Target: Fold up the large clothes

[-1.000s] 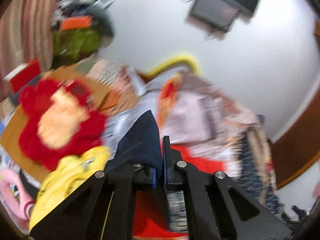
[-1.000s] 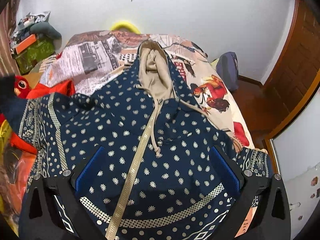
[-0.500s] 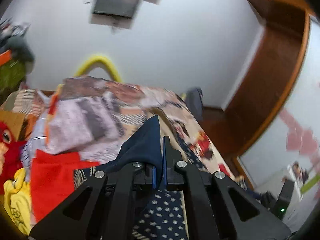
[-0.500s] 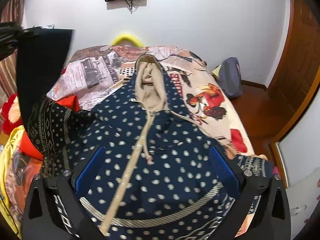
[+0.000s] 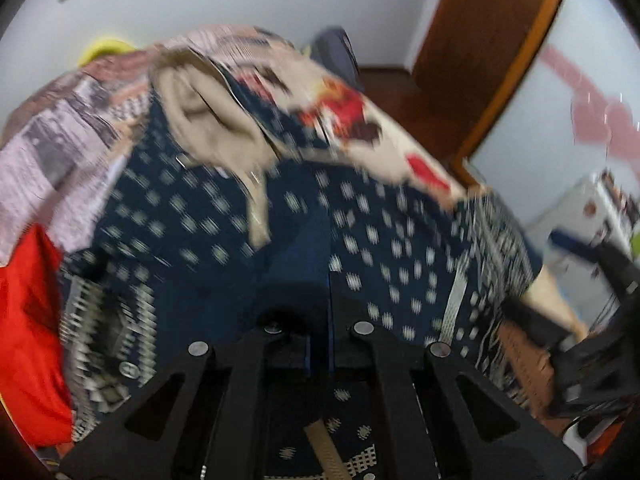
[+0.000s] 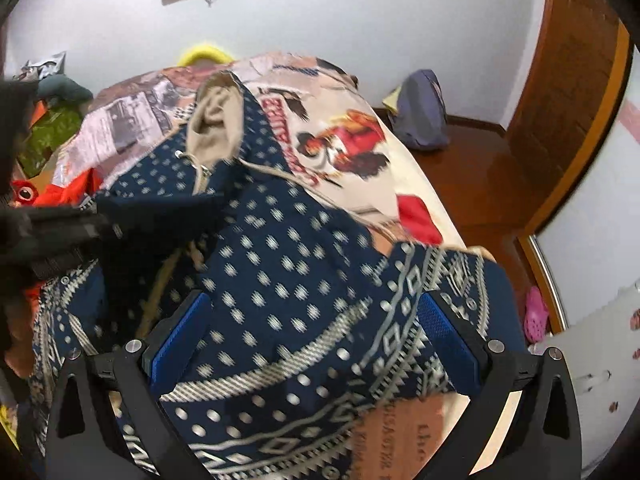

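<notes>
The navy dotted hoodie [image 6: 304,264] lies front-up on the bed [image 6: 360,168], its tan-lined hood [image 6: 216,120] toward the white wall [image 6: 360,12]. The left gripper [image 5: 319,280] is pinched tight on plain navy cloth, apparently a sleeve, held over the hoodie's chest, probably so it folds inward. The right gripper [image 6: 316,328] hangs with its blue pads [image 6: 444,328] spread wide above the hoodie's patterned hem, holding nothing. Beside the hoodie lies a red garment [image 5: 28,320]. Past the bed's printed cover are a wooden floor [image 6: 480,184] and a wooden door [image 6: 576,92].
</notes>
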Action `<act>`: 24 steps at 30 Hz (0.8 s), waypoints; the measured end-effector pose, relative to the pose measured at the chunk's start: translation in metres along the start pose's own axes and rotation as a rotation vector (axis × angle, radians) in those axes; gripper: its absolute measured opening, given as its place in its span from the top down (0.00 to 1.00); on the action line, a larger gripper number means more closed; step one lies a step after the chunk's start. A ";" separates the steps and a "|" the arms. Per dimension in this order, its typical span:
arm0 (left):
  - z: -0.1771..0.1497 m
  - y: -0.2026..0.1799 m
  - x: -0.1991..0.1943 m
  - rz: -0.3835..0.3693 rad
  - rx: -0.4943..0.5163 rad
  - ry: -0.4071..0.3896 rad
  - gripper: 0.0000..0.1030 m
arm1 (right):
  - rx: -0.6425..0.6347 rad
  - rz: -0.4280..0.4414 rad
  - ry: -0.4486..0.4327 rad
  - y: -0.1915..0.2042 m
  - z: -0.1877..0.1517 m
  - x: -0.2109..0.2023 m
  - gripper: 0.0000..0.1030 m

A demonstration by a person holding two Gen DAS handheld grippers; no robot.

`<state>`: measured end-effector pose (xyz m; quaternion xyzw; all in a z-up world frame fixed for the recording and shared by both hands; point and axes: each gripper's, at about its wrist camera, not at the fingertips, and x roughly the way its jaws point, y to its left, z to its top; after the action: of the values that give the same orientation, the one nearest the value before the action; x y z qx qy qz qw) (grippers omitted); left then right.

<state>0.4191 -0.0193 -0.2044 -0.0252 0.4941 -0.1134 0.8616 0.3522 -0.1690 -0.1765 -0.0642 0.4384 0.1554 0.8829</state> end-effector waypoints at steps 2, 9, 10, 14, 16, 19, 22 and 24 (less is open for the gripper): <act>-0.009 -0.008 0.013 -0.003 0.025 0.051 0.95 | -0.003 -0.013 0.009 -0.005 -0.005 -0.001 0.00; -0.029 -0.021 0.001 -0.048 0.092 0.105 0.67 | -0.024 -0.050 0.010 -0.012 -0.014 -0.013 0.00; -0.031 -0.021 -0.010 -0.047 0.104 0.096 0.59 | -0.025 -0.049 0.009 -0.011 -0.014 -0.016 0.00; -0.039 -0.011 -0.054 -0.062 0.123 0.036 0.51 | -0.039 -0.041 -0.010 0.000 -0.009 -0.025 0.00; -0.046 0.002 -0.077 -0.038 0.114 -0.006 0.46 | -0.057 -0.035 -0.023 0.010 -0.006 -0.028 0.00; -0.056 0.030 -0.105 0.018 0.085 -0.055 0.41 | -0.104 -0.027 -0.043 0.031 -0.002 -0.032 0.00; -0.070 0.065 -0.122 0.111 0.050 -0.070 0.40 | -0.155 -0.004 -0.046 0.054 0.000 -0.029 0.00; -0.080 0.091 -0.128 0.162 0.019 -0.063 0.40 | -0.186 0.012 -0.042 0.069 -0.001 -0.023 0.00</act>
<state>0.3036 0.1029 -0.1516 0.0196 0.4659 -0.0473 0.8834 0.3160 -0.1091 -0.1570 -0.1401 0.4040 0.2023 0.8811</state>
